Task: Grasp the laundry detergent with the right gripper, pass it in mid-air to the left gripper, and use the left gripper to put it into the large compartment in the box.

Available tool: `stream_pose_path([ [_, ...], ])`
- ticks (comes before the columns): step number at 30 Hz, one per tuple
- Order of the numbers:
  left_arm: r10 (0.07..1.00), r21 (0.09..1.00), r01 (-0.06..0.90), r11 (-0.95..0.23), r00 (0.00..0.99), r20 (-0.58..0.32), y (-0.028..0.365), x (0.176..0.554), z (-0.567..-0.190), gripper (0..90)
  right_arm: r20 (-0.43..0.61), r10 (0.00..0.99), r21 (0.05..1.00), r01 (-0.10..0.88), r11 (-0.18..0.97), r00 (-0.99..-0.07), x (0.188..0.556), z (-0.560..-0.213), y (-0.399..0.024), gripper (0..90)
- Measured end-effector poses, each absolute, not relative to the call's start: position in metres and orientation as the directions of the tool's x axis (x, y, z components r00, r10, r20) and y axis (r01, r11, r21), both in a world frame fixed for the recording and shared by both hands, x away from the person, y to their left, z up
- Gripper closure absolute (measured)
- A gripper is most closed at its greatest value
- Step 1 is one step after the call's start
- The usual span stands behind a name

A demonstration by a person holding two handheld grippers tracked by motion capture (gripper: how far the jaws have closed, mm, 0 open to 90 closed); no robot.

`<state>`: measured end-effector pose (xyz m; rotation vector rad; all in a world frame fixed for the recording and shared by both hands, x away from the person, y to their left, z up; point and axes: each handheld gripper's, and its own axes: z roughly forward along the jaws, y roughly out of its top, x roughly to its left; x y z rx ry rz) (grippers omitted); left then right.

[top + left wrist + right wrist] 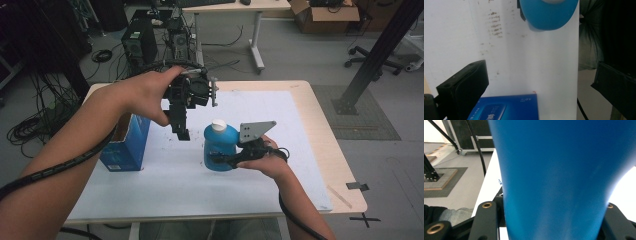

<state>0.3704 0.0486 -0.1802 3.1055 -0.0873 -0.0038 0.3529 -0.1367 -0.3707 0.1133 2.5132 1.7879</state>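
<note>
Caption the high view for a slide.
Right tongs grip a blue bottle on the table; left tongs hover open beside it.

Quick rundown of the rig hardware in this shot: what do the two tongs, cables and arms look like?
Both tongs are black with blocky jaws. The left tongs have a bulky boxy body and a black spiral-wrapped cable trailing along the forearm. The right tongs carry a grey three-cornered plate with small holes; brass-coloured screw inserts show in their jaws, and a thin black cable trails off. Forearms are bare, no sleeves in view.

cardboard box (325,12), office chair (372,62), computer tower (139,42)
</note>
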Motion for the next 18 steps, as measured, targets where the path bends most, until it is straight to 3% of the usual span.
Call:
stream_pose_path([
  [18,-0.079,0.03,-0.079,-0.996,0.997,-0.003,0.041,0.362,-0.194,0.2,0.008,0.044,0.951,0.022,0.31,-0.999,0.355,-0.378,-0.112,46.2],
])
